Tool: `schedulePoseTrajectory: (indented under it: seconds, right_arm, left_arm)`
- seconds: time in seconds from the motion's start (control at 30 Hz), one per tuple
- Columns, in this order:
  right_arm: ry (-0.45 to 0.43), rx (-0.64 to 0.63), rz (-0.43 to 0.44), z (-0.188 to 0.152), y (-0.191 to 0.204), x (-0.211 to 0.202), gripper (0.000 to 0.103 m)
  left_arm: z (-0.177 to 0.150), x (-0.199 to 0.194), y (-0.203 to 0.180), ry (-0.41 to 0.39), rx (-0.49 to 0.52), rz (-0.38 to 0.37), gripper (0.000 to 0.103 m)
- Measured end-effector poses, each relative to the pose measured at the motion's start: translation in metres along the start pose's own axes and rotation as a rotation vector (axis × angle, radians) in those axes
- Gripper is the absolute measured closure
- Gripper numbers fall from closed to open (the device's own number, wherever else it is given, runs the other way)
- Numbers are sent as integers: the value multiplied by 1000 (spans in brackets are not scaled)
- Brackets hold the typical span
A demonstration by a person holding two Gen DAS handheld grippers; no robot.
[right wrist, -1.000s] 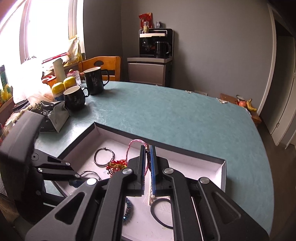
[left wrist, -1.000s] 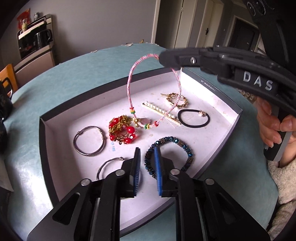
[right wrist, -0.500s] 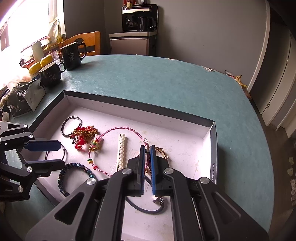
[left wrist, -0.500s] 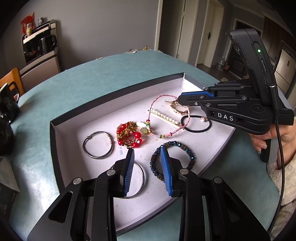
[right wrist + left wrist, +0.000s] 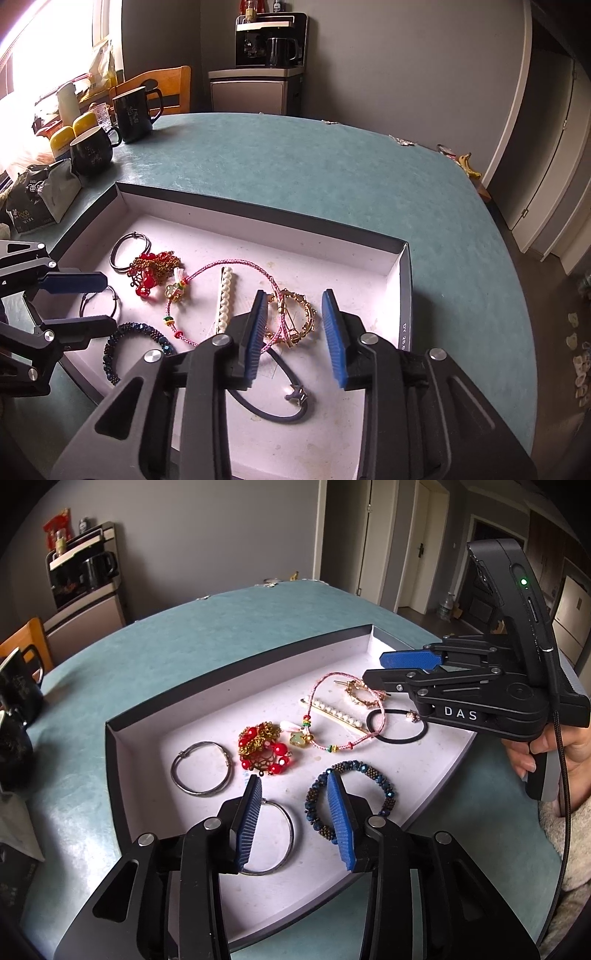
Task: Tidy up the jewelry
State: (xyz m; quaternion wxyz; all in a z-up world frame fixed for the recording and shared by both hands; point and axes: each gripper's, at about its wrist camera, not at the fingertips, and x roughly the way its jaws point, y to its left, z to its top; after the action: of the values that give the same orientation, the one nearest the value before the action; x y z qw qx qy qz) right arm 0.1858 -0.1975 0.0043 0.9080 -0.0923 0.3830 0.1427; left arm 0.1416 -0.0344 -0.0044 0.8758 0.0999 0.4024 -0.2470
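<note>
White capital letters "DAS" stand on the black side of the right tool (image 5: 375,666), below its linkage. Small dark print runs up the inner end wall of the shallow box (image 5: 404,295); only "DY 28" can be made out. The grey packet (image 5: 40,195) on the counter carries pale lettering, too small to read surely.

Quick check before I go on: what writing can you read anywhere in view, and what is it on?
"DAS": white letters on the side of the right gripper.
Print on the tray end wall: starts like "DY 28", the rest cut off.
White characters on the two black mugs: too blurred to read.
Print on the grey pack: too blurred to read.
Small blue mark on the tray floor by the red ornament: too small to read.
</note>
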Motion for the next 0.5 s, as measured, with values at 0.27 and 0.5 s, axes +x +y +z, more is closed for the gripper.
schedulePoseTrajectory:
  seconds: [0.27, 0.5]
  right_arm:
    - [-100, 105, -4, -4, -16, -44, 31]
    - [-141, 199, -2, -22, -26, -82, 7]
  left_arm:
    - [2, -16, 0, -55, 1, 21, 39]
    - [6, -31, -2, -89, -29, 42, 26]
